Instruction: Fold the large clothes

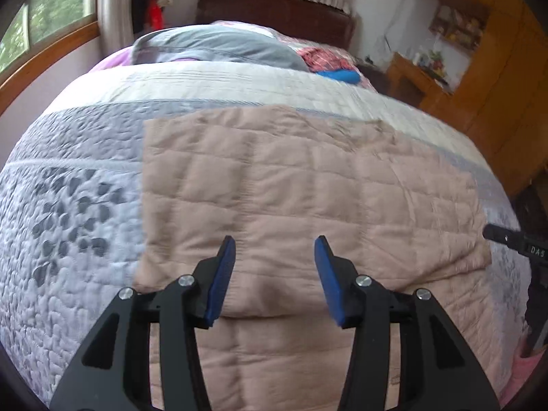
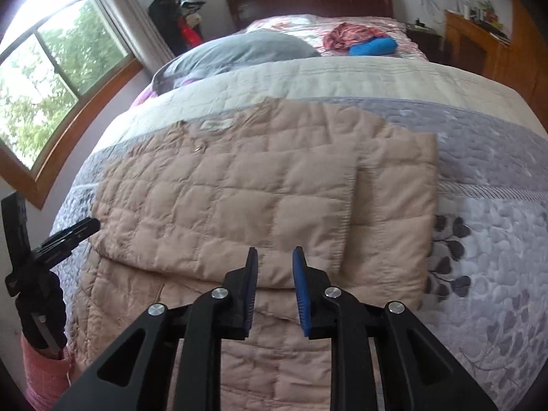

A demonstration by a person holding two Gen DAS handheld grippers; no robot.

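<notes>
On the bed, the pink quilted jacket [image 2: 222, 185] lies folded on a grey bedspread [image 2: 496, 239] stitched with leaf shapes. At its left edge the left gripper [image 1: 275, 257] hovers, jaws apart and empty. Over the middle fold the right gripper [image 2: 274, 257] has a narrow gap, holding nothing. Behind are a grey pillow [image 2: 246, 51], a blue roll [image 2: 373, 46] and a wooden cabinet [image 2: 479, 48].

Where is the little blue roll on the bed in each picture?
Left wrist view: the blue roll lies upper right of middle, beyond the pink quilted jacket.
Right wrist view: the blue roll lies near the top, right of middle.
Shared landmark: the grey pillow, just left of it.
</notes>
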